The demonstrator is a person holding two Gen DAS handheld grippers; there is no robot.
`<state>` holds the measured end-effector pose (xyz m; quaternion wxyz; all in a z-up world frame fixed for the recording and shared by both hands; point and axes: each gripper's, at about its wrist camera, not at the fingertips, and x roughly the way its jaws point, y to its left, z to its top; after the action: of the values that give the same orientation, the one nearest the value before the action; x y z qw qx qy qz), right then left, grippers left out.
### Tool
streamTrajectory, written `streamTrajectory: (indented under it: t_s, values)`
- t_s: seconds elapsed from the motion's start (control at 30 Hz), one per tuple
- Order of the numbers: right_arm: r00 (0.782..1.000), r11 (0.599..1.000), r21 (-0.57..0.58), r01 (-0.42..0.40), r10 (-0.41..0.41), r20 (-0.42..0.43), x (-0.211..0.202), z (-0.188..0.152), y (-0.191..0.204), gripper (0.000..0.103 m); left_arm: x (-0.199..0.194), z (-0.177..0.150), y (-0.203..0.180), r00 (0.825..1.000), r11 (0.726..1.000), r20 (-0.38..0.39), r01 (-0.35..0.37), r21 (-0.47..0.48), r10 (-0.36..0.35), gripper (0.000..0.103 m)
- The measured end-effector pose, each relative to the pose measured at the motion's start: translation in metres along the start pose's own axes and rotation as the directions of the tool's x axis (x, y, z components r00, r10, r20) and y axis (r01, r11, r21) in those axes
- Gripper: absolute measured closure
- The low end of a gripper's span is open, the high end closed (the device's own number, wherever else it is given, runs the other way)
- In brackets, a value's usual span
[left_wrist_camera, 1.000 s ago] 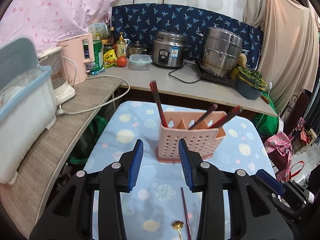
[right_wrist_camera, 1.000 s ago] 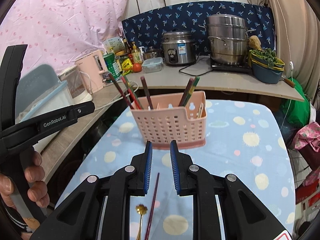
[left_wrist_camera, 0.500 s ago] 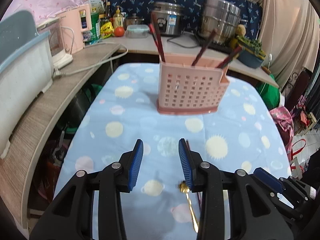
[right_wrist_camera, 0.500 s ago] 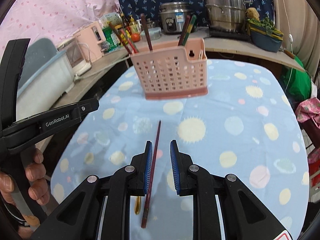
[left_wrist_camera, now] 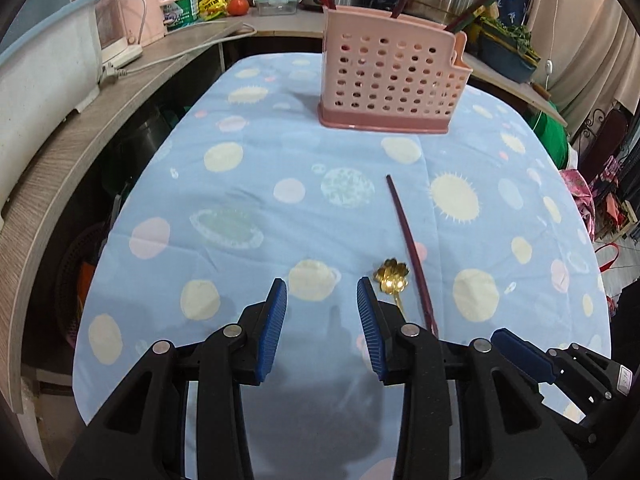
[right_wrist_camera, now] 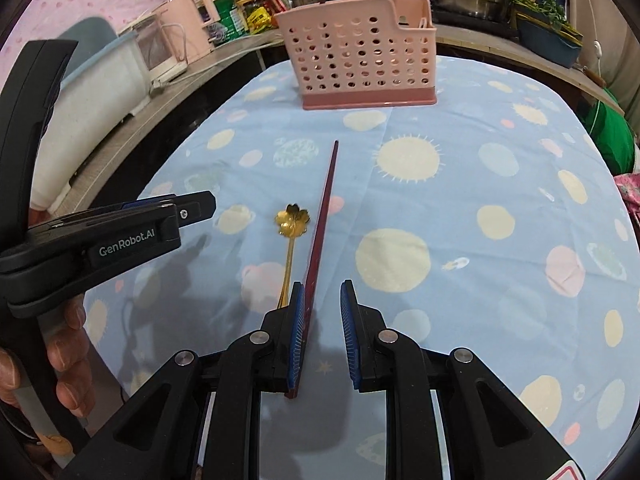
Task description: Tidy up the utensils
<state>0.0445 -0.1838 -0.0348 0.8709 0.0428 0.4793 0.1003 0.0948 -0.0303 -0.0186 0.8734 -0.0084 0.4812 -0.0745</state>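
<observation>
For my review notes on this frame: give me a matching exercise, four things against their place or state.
Things:
1. gold spoon
2. dark red chopstick
3. pink utensil basket
4. left gripper

Place or state:
A. stands at the far end of the table, chopsticks in it
B. lies flat, near end between the right gripper's fingers
C. lies flat, flower-shaped bowl toward the basket
D. open, empty

Pairs: 1-C, 2-B, 3-A, 4-D

The light is soft and even. Dark shadows fall on the blue cloth (left_wrist_camera: pixel 248 184) near the bottom. Both pictures are sharp. Edges bend round, and the corners go black.
</observation>
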Motion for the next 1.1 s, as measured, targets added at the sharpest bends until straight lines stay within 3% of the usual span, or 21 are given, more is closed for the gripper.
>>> streamTrajectory:
  t_s: [0.9,1.1]
  values:
    - [0.998,0.999,-0.047,0.013,-0.016,-0.056,0.026,-0.009,0.008,0.086,0.012,-0.006,0.006,0.999,1.000,-0.044,-0.013,-0.018,0.012,0.068]
    - [0.998,0.999,-0.018,0.032,-0.033,-0.062,0.027,-0.011,0.000,0.096,0.012,-0.008,0.005,0.999,1.000,-0.049,-0.007,-0.015,0.007,0.068]
